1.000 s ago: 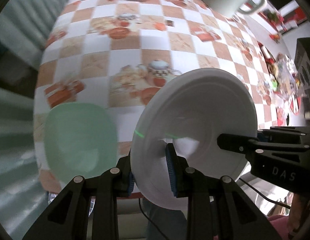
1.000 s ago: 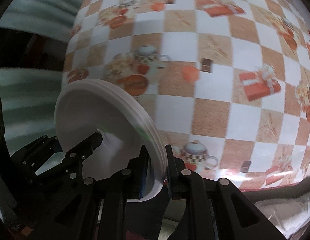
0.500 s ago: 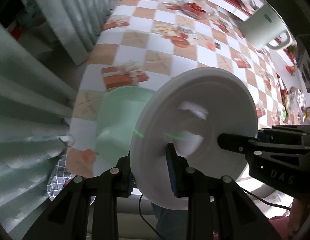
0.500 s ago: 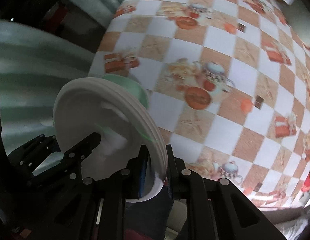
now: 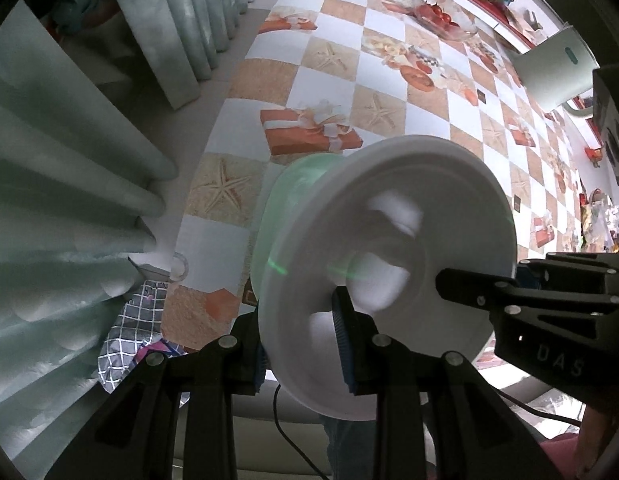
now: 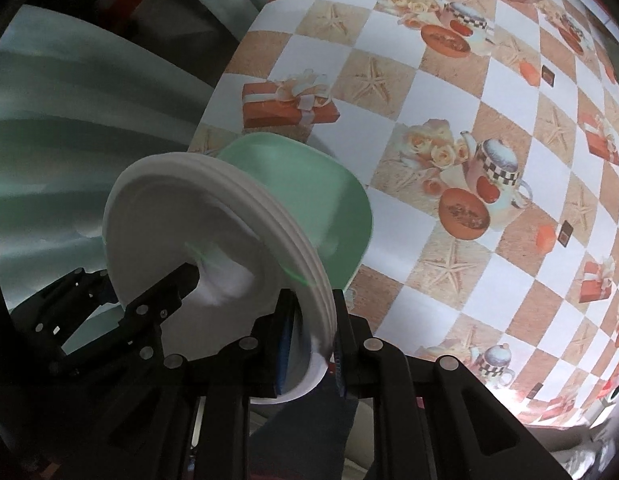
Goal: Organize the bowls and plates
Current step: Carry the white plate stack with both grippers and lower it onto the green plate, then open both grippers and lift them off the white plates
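Plates (image 5: pixel 389 264), a stiff, light, slick white stack, are pinched at opposite rim edges by left tongs (image 5: pixel 303 350) and right tongs (image 6: pixel 313 340).

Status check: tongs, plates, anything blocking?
Left tongs and right tongs both clamp the white round plate stack. Stack held above the pale green plate. Nothing blocking.

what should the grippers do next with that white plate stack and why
Probably carry the white plates a bit further over the green plate and lower them onto it. Both the left gripper and the right gripper are clamped on the stack's rim, holding it tilted above the table, and the green plate lies just behind it, partly covered, so stacking looks close.
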`<state>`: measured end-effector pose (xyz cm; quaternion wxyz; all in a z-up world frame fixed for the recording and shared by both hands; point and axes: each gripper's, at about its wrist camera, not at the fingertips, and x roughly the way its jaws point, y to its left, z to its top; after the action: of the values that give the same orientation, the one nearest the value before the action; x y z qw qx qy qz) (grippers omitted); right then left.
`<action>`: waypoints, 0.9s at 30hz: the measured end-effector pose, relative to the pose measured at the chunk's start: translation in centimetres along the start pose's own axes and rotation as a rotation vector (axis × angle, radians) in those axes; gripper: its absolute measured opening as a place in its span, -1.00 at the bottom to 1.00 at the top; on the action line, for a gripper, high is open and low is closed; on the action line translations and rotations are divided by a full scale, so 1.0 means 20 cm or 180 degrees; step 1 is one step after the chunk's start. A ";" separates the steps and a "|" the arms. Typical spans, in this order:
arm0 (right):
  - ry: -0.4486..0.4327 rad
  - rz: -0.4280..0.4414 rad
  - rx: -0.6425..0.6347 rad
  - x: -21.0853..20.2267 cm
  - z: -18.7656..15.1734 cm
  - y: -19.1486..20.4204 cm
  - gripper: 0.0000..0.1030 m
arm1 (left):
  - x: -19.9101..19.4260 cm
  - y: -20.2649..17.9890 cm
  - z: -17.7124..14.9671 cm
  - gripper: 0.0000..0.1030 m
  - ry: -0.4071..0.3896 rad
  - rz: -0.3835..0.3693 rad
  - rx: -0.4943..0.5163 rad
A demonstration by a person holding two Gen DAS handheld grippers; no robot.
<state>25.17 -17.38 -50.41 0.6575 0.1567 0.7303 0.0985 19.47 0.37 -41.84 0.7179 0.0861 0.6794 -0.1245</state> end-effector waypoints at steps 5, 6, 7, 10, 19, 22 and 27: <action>0.0012 0.0007 0.0040 0.04 0.03 -0.01 -0.63 | 0.04 0.02 0.03 -0.38 0.0025 -0.0017 0.0031; 0.0019 0.0005 0.0047 0.05 0.03 -0.01 -0.63 | 0.05 0.02 0.03 -0.38 0.0033 -0.0015 0.0043; 0.0025 0.0002 0.0048 0.05 0.03 -0.01 -0.63 | 0.07 0.02 0.04 -0.38 0.0045 -0.0011 0.0056; 0.0024 0.0003 0.0071 0.07 0.04 -0.03 -0.63 | 0.09 0.02 0.05 -0.37 0.0063 -0.0001 0.0079; 0.0069 -0.0011 0.0048 0.13 0.07 -0.05 -0.61 | 0.13 -0.02 0.08 0.06 0.0021 0.0085 0.0117; 0.0095 -0.0070 0.0078 0.13 0.07 -0.08 -0.53 | 0.13 -0.02 0.08 0.40 -0.0043 0.0322 0.0149; 0.0023 -0.0056 0.0237 0.09 0.06 -0.18 0.70 | 0.10 0.07 0.08 0.71 -0.0097 0.0315 -0.0086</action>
<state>25.79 -20.22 -53.48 0.6494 0.1742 0.7373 0.0660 21.54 1.08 -43.85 0.7345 0.1080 0.6650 -0.0809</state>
